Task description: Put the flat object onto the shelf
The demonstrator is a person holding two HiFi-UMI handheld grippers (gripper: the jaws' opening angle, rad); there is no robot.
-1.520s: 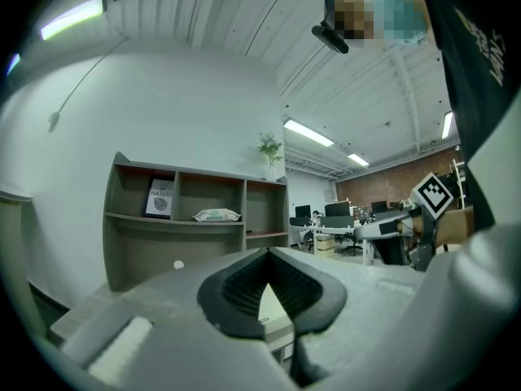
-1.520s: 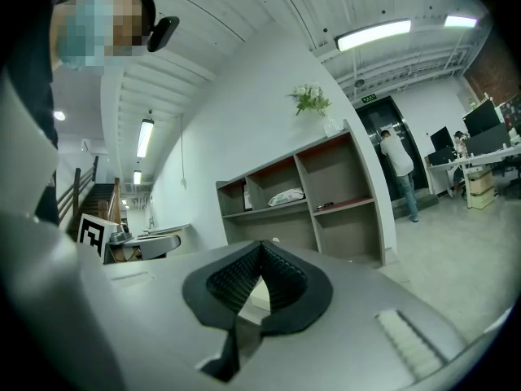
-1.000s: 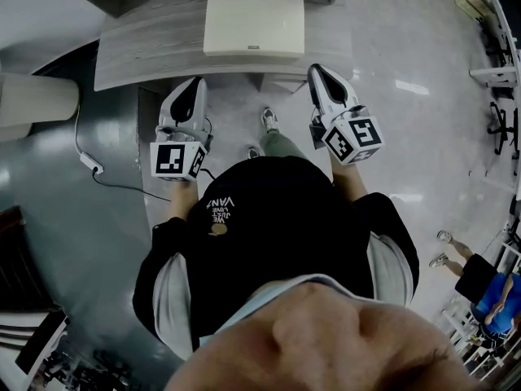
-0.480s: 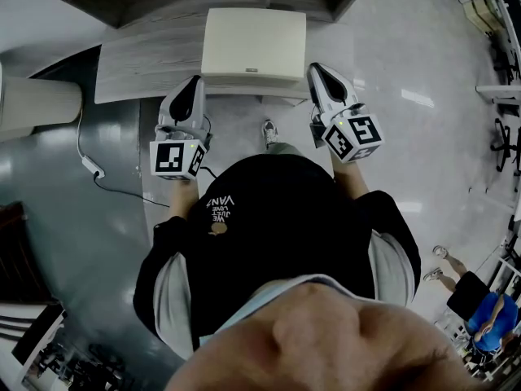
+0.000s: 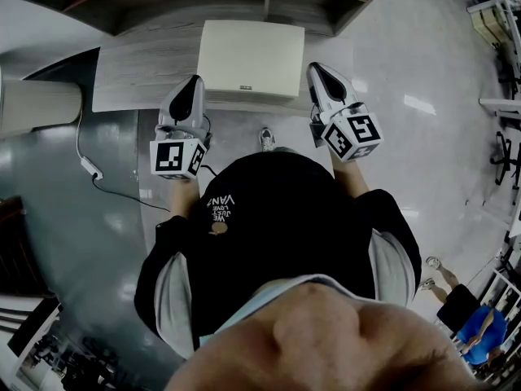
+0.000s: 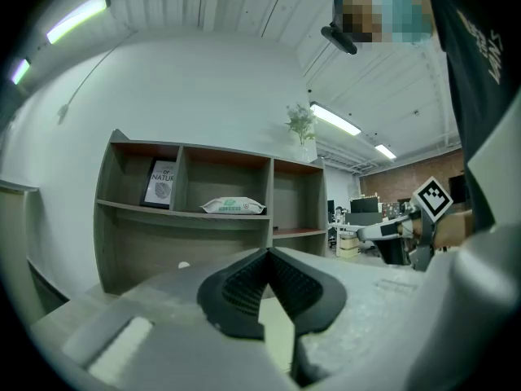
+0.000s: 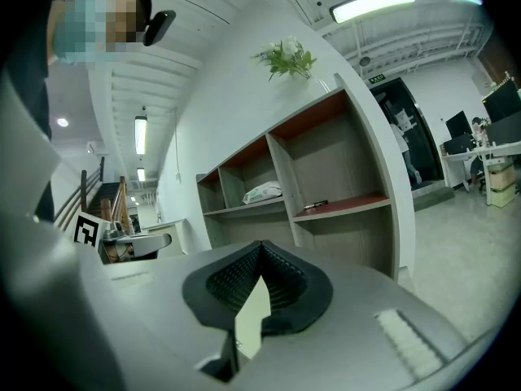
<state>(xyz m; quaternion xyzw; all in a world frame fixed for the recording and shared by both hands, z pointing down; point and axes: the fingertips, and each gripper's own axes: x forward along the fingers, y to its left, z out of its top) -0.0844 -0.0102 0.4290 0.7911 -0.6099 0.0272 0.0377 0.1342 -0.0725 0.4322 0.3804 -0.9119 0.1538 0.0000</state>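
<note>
In the head view, I hold the flat cream square board (image 5: 251, 55) level between my left gripper (image 5: 194, 84) and right gripper (image 5: 316, 72), near the grey wooden shelf unit (image 5: 301, 6). In the left gripper view, the jaws pinch its thin edge (image 6: 277, 332) tight. The right gripper view shows the same. I think it is stiff and light, so holding both side edges should keep it flat.

- Our head view looks steeply down from above the person, with the left gripper (image 5: 194, 81) and right gripper (image 5: 316, 68) close below and the shelf (image 5: 146, 63) just beyond their tips.
- Each gripper view rides close behind its own jaws and faces level along them (an edge of the flat object (image 6: 278, 332) sits nearest).
- We find that shelf in all three views, ahead of the tips.
</note>
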